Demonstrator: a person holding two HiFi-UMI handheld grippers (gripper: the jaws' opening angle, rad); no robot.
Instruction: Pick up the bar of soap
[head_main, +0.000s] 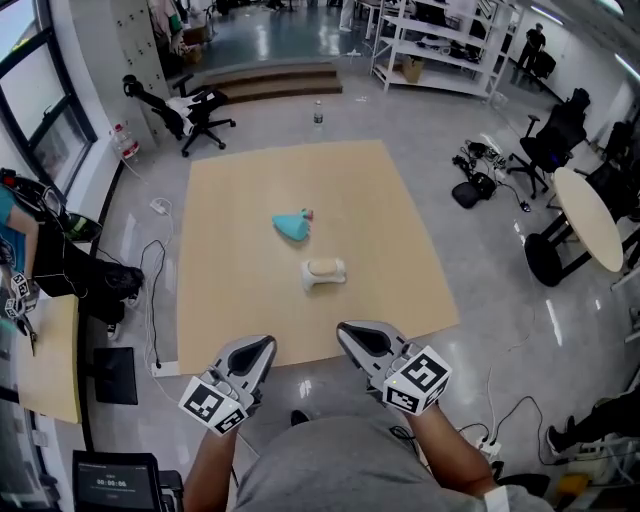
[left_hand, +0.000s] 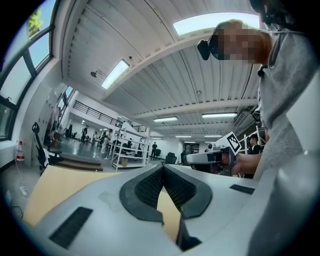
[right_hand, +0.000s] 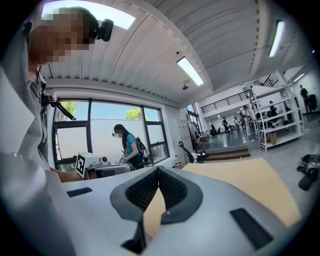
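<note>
table top (head_main: 380, 200): pale wood look, matt, smooth
floor (head_main: 480, 110): grey, glossy, reflecting lights
bar of soap (head_main: 324, 271): cream, smooth
left gripper (left_hand: 163, 166) shell: matt grey plastic
pads (left_hand: 150, 187): black, finely ribbed

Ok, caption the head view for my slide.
Shut, empty left gripper and right gripper at the near edge of the mat; soap and teal cloth lie ahead, untouched.

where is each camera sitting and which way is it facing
Head view: on the person's head, steeply down at the table and bar of soap; forearms, left hand-held gripper and right hand-held gripper show.
Left gripper view: on that hand-held gripper, level along its closed jaws over the table; torso at right.
Right gripper view: likewise; torso at left.
Both gripper views share the table and the other hand-held gripper.
</note>
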